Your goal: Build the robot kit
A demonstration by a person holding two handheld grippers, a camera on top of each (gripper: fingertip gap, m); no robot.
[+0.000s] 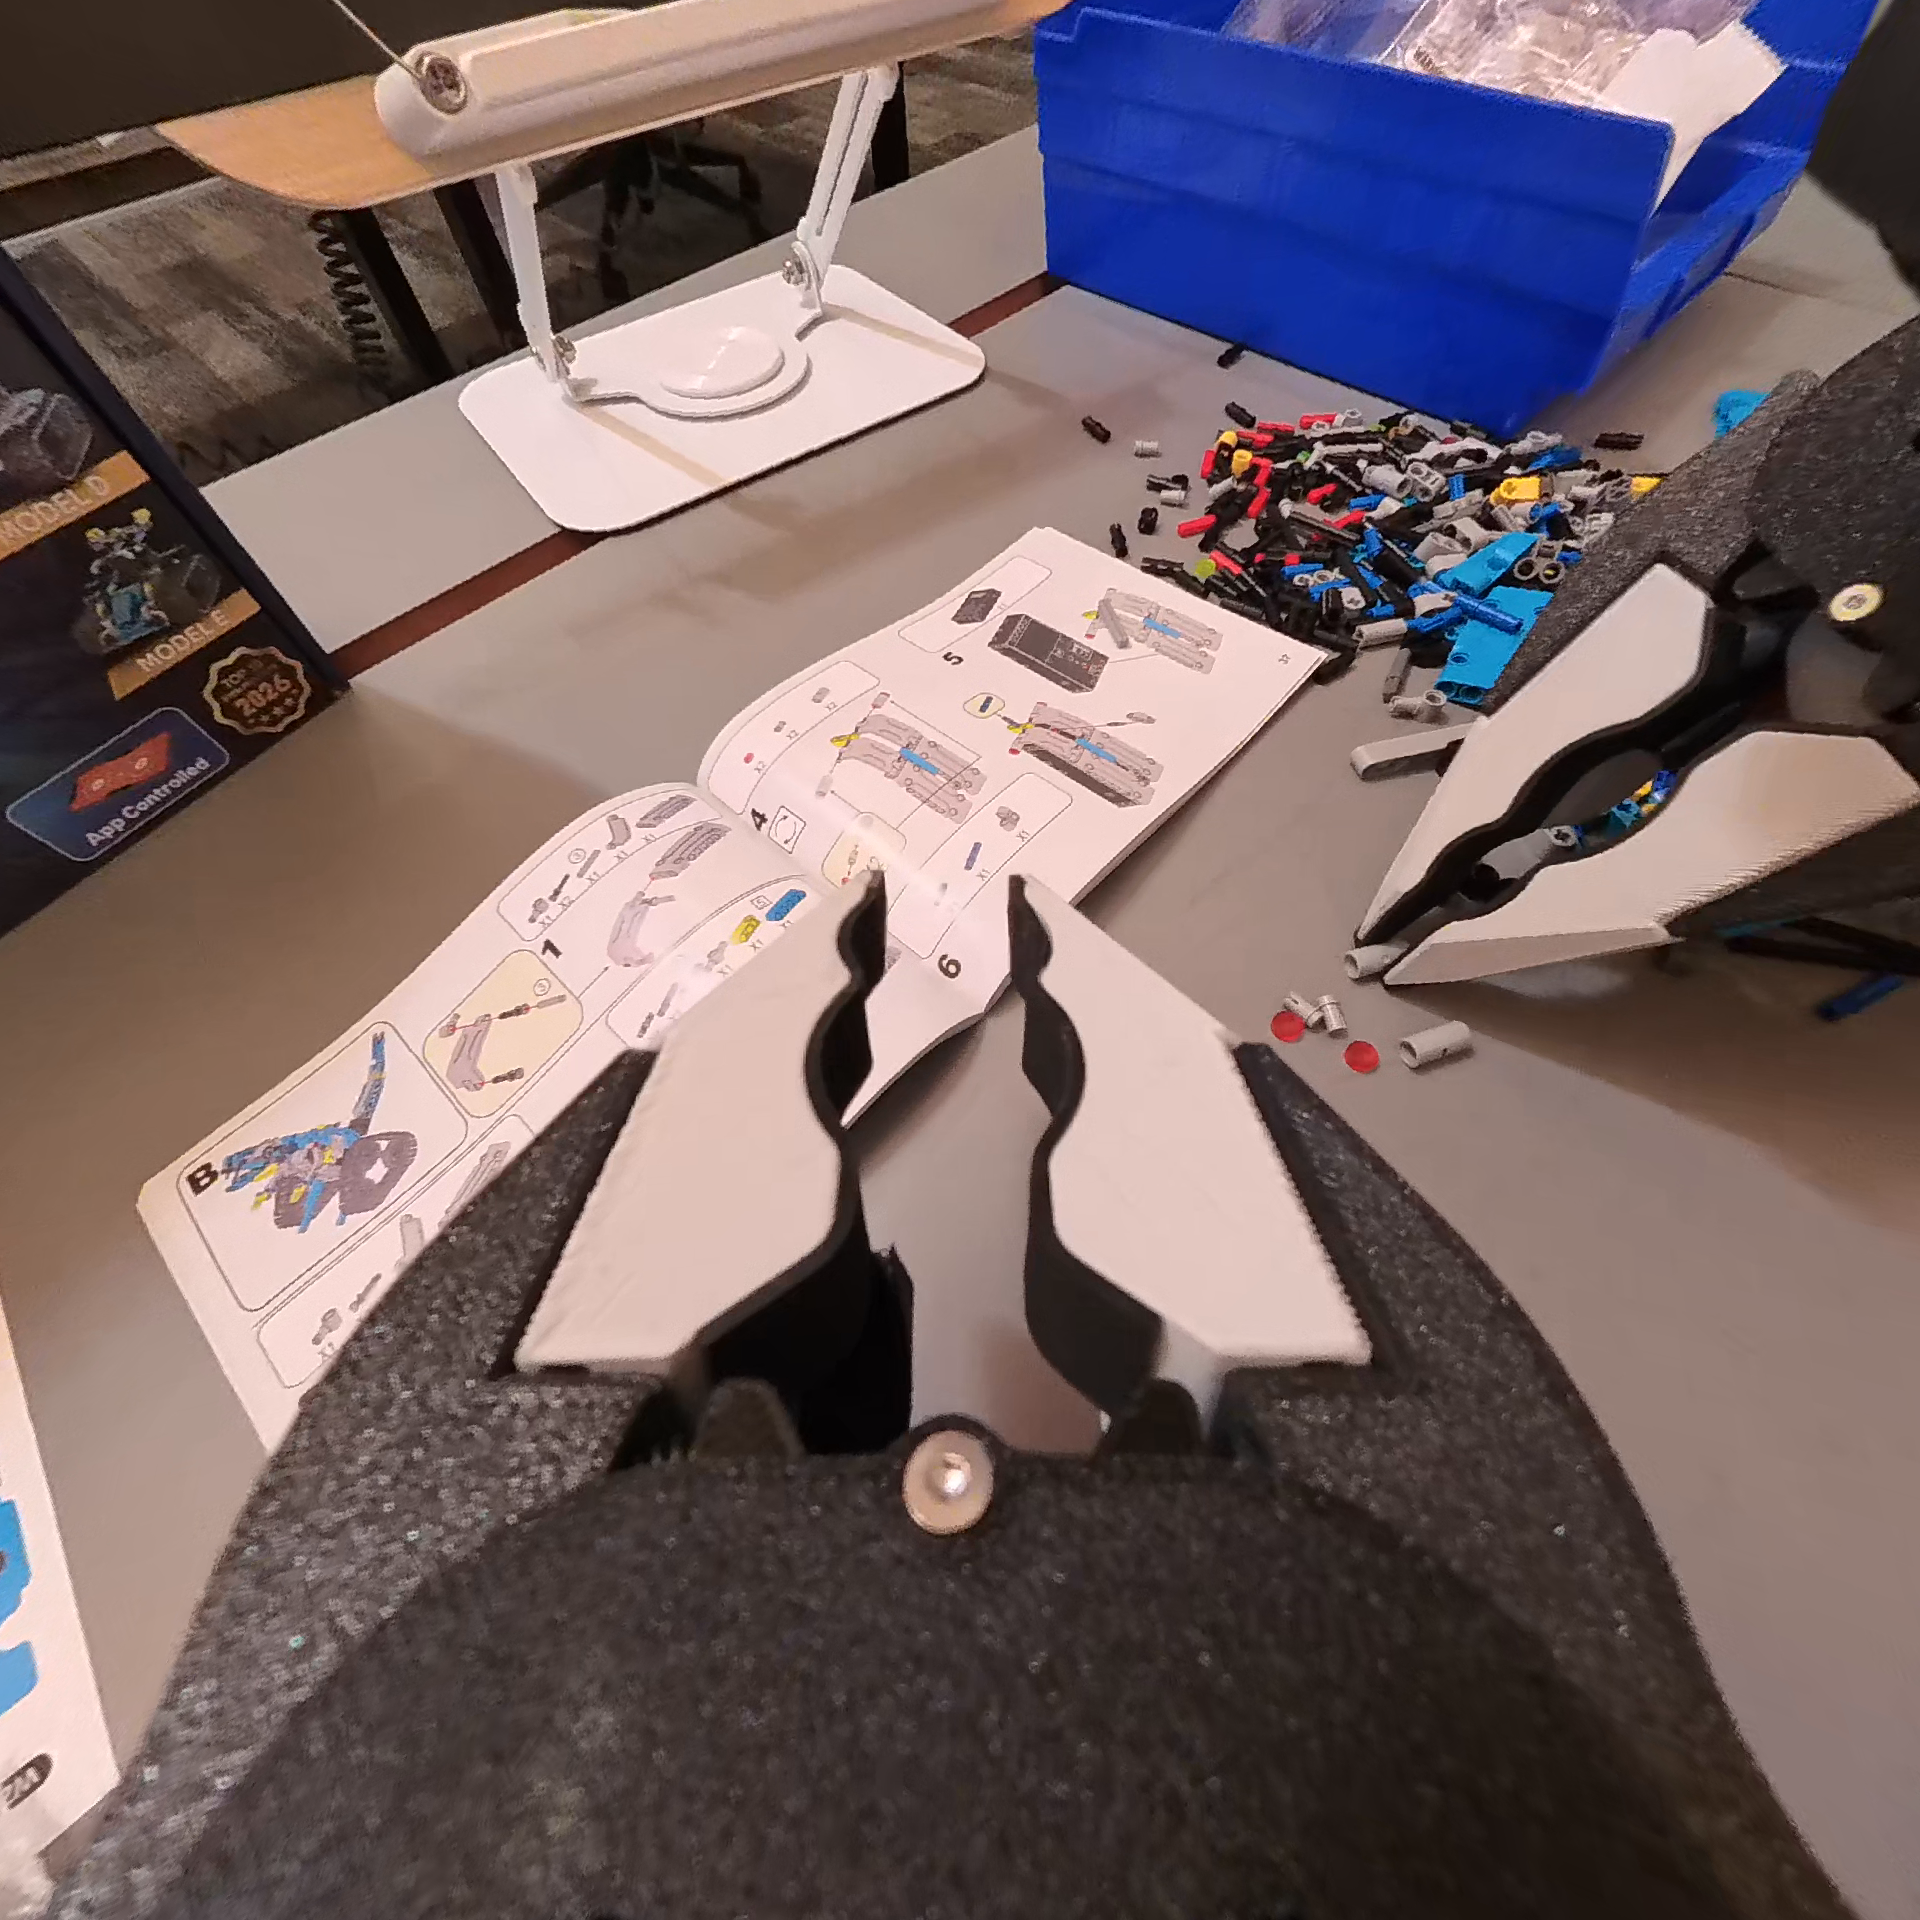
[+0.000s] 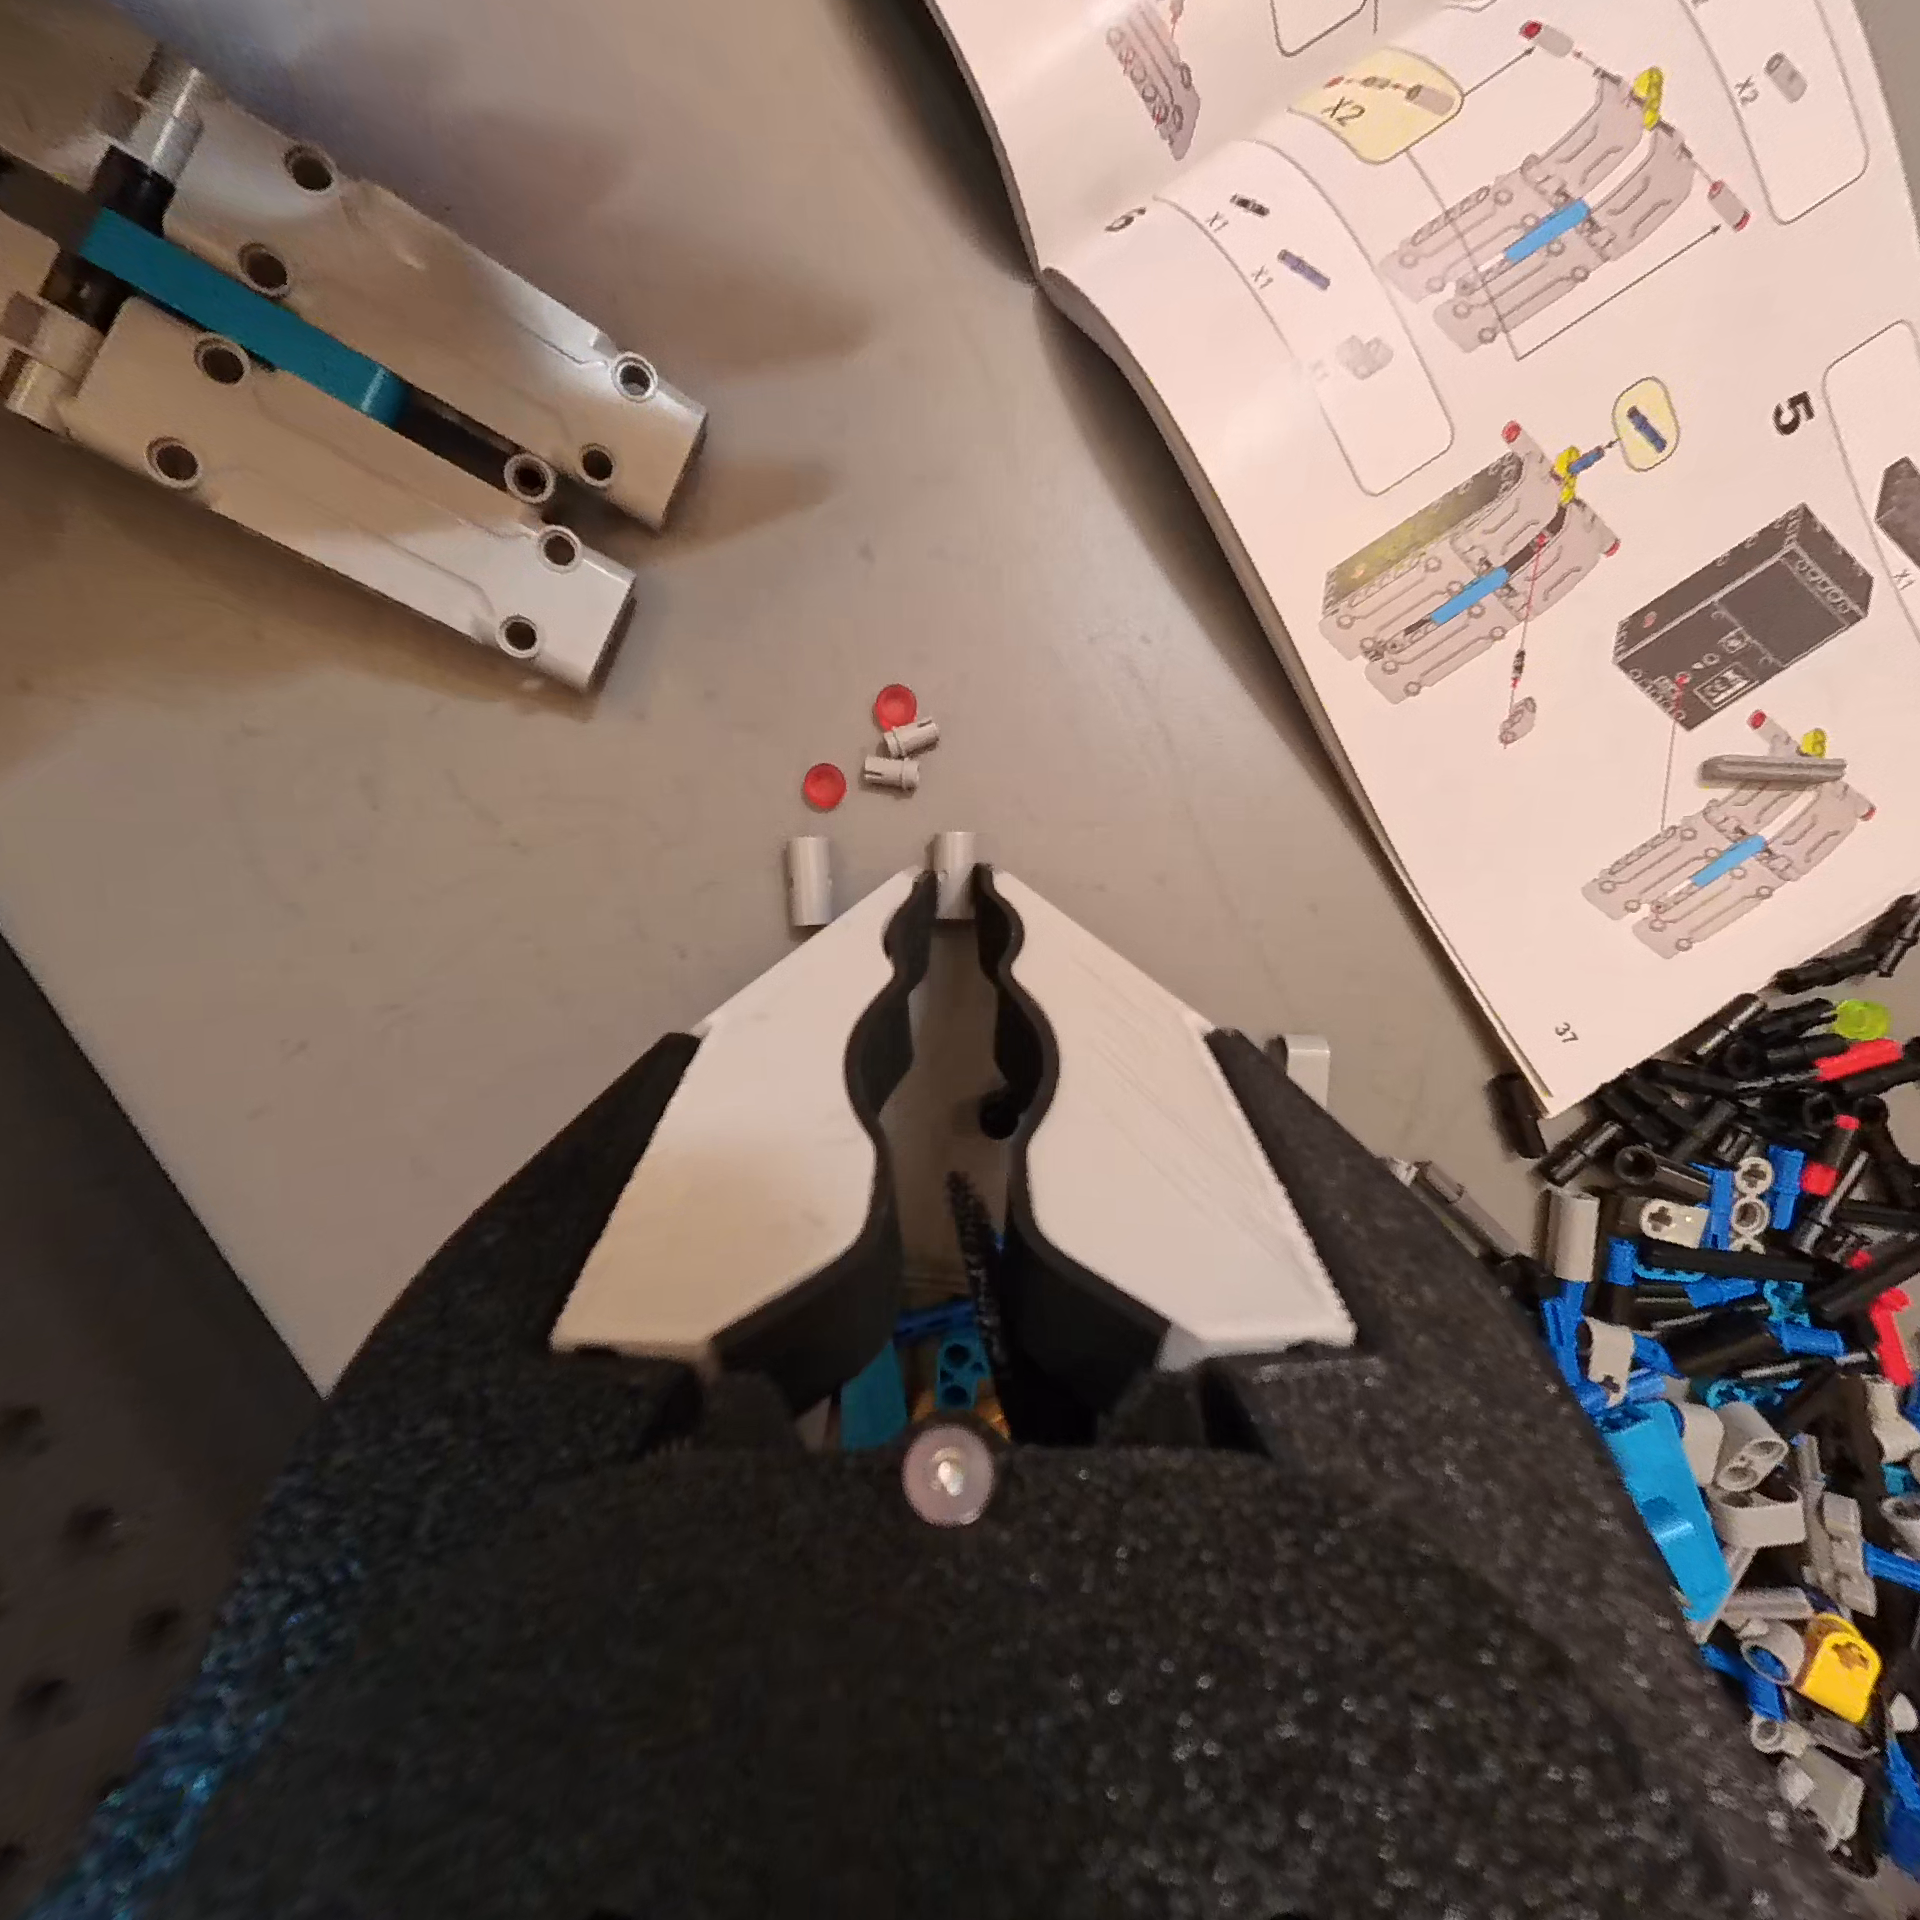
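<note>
Right tongs (image 2: 953,883) pinch a small grey sleeve (image 2: 953,868) on the counter (image 2: 1039,675); left tongs (image 1: 945,894) hover agape, empty, over the instruction booklet (image 1: 727,883).

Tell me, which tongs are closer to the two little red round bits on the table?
Right. The right tongs pinch a grey tube just beside the red discs. The left tongs sit open over the instruction booklet, farther away.
</note>
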